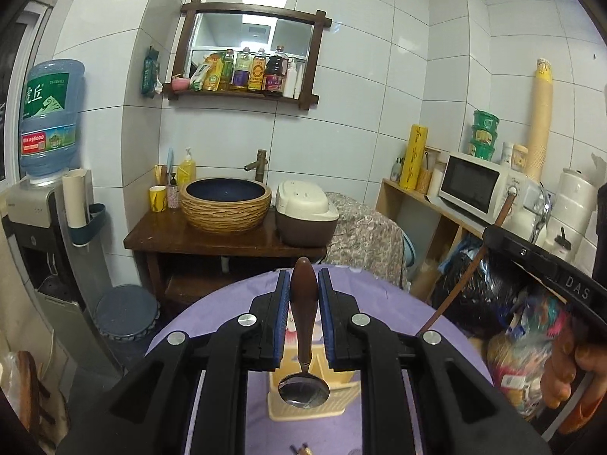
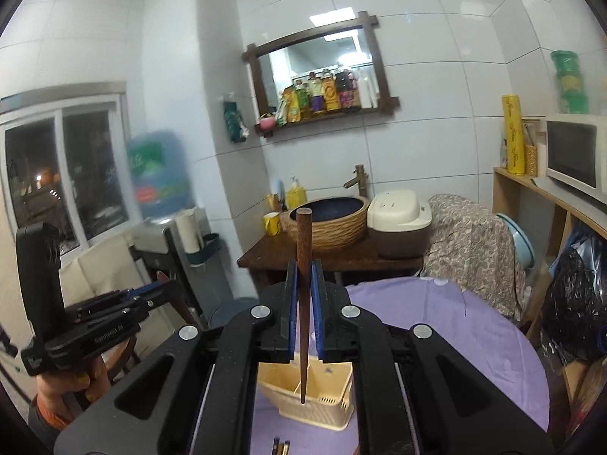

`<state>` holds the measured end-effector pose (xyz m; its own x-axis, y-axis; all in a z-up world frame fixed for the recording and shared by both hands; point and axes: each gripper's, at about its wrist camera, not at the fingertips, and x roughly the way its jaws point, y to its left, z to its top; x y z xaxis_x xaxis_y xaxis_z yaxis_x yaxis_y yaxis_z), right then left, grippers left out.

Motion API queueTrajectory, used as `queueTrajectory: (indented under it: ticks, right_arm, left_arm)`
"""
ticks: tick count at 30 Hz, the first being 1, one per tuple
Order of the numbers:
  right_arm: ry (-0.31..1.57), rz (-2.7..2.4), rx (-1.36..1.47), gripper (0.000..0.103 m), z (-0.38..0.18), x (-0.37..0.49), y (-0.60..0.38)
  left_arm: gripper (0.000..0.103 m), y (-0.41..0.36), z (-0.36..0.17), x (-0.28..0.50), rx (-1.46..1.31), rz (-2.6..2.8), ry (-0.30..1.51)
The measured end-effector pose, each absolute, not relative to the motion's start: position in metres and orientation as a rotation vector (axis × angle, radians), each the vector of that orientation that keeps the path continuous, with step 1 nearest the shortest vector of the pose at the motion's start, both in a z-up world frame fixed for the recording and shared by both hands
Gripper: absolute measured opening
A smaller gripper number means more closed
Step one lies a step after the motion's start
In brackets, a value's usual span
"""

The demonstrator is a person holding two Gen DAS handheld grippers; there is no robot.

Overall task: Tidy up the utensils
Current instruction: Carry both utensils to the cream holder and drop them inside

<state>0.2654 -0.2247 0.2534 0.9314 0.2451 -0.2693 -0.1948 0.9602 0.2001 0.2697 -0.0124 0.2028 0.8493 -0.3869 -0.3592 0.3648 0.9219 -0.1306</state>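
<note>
- Left gripper point(image 1: 303, 284): clamped on spoon point(image 1: 303, 349), bowl hanging over cream utensil basket point(image 1: 303, 407), which it partly hides.
- Right gripper point(image 2: 303, 276): clamped on chopstick point(image 2: 302, 303), tip above the basket.
- Purple table point(image 2: 474, 341): pieces at bottom edge cut off, unidentifiable.

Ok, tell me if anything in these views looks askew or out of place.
Nothing spilled or damaged. The spoon and chopstick stand upright in shut jaws above the cream utensil basket; loose utensils lie on the purple cloth.

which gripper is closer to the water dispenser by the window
Left. The left gripper, holding a spoon, sits on the water dispenser side; the right gripper, holding a chopstick, is farther toward the microwave.
</note>
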Motion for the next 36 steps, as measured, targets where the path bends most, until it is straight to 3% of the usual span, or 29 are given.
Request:
queueTrajectory:
  ticks: [20, 36]
  right_arm:
    - [0.473, 0.149, 0.188, 0.008, 0.143, 0.330, -0.215]
    - [0.500, 0.128, 0.237, 0.008, 0.120, 0.340, -0.229]
  left_arm:
    - [0.016, -0.040, 0.100, 0.329, -0.037, -0.324, 0.566]
    - [0.016, -0.036, 0.061, 0.338, -0.031, -0.301, 0.644]
